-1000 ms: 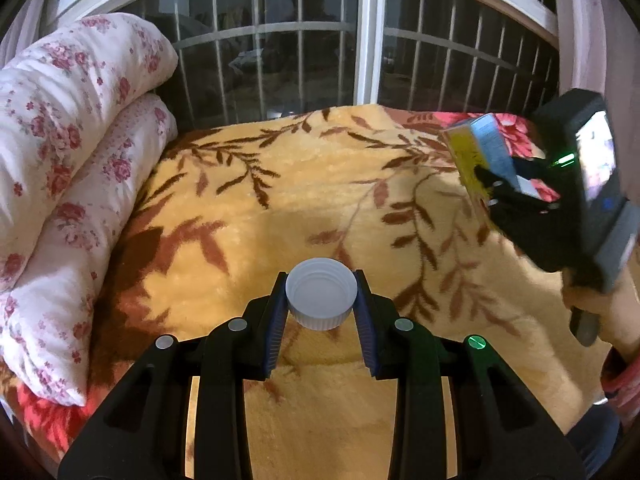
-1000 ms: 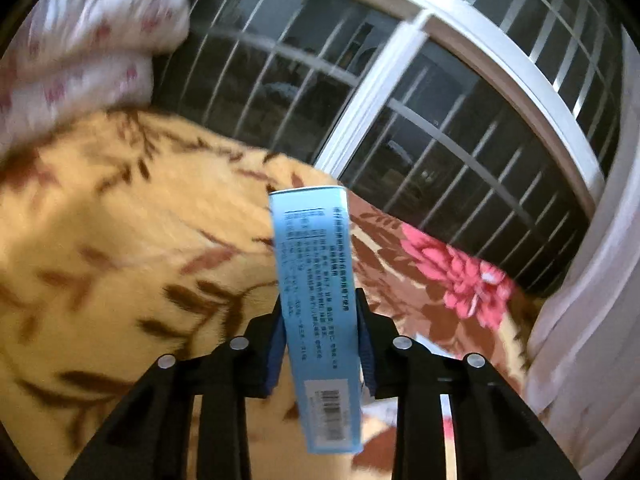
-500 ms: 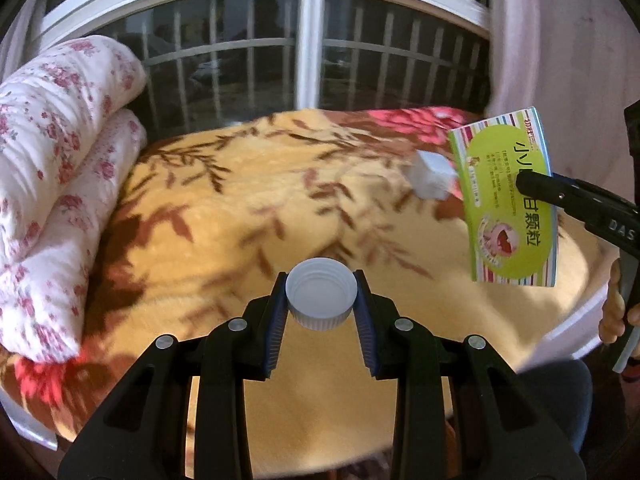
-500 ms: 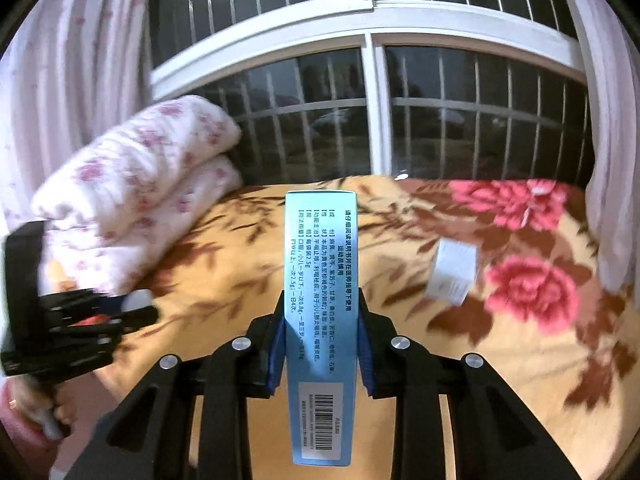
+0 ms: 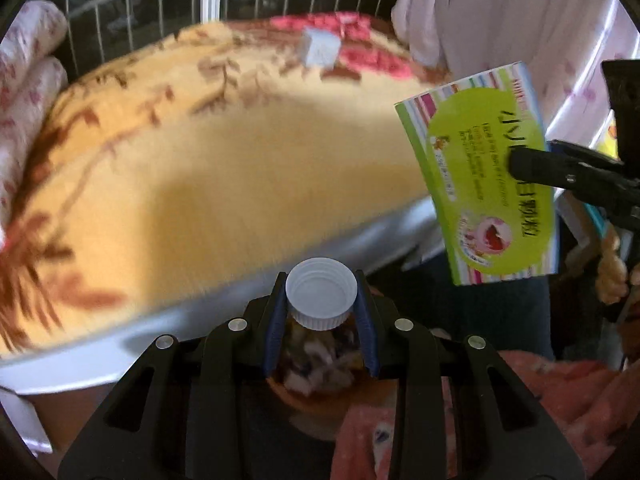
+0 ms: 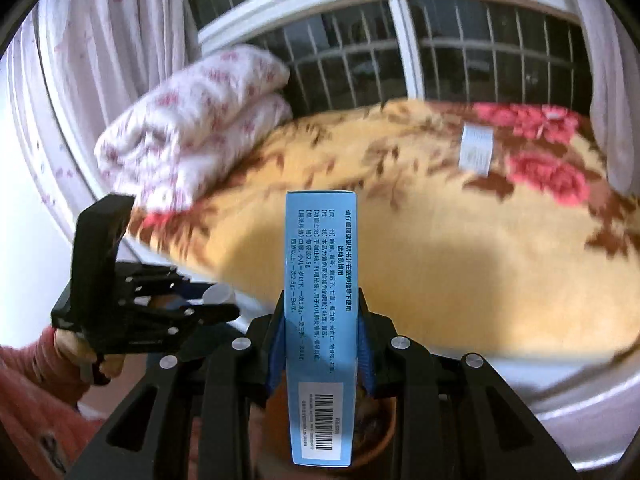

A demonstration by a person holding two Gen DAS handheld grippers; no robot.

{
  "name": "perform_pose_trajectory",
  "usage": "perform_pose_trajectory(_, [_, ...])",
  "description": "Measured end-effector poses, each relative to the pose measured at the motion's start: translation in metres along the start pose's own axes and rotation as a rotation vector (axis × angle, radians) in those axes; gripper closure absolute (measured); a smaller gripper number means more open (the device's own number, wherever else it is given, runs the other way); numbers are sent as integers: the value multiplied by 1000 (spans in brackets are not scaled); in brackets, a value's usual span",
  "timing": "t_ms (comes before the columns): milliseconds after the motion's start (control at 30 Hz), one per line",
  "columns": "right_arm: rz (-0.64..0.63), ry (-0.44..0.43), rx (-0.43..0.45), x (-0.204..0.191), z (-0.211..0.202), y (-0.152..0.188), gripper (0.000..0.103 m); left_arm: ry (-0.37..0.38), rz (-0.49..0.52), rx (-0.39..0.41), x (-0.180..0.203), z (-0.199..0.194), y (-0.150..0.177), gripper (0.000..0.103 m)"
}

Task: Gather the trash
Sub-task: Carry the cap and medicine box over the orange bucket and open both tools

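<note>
We see warm indoor light on the blanket (image 5: 224,184), broad soft shadows across it, heavy motion blur, dark window panes (image 6: 492,48), and fisheye bending with black corners.

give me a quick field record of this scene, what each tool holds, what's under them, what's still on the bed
left tool: shut on white bottle cap
right tool: shut on medicine box, held upright by its narrow blue sides
box front: green with striped edges, seen from the left wrist view
below both tools: brown bin with scraps inside, past the bed edge
still on bed: small white packet on the floral blanket
bed head: folded floral quilt
image quality: motion blur
</note>
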State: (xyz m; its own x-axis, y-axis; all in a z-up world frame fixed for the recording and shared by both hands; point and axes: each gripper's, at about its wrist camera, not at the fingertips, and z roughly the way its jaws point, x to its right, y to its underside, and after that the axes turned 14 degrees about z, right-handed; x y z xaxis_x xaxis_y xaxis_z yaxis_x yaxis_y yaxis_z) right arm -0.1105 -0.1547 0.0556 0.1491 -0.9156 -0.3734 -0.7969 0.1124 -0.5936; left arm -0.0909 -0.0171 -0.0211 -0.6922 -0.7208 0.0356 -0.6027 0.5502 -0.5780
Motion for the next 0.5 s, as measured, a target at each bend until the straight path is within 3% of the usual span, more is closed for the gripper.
perform_pose_trajectory(333, [143, 39, -234, 32, 66, 59, 73, 69, -100, -231, 12, 87, 56, 72])
perform_pose_trajectory(500, [212, 84, -329, 52, 107, 77, 73, 85, -144, -343, 13, 125, 66, 72])
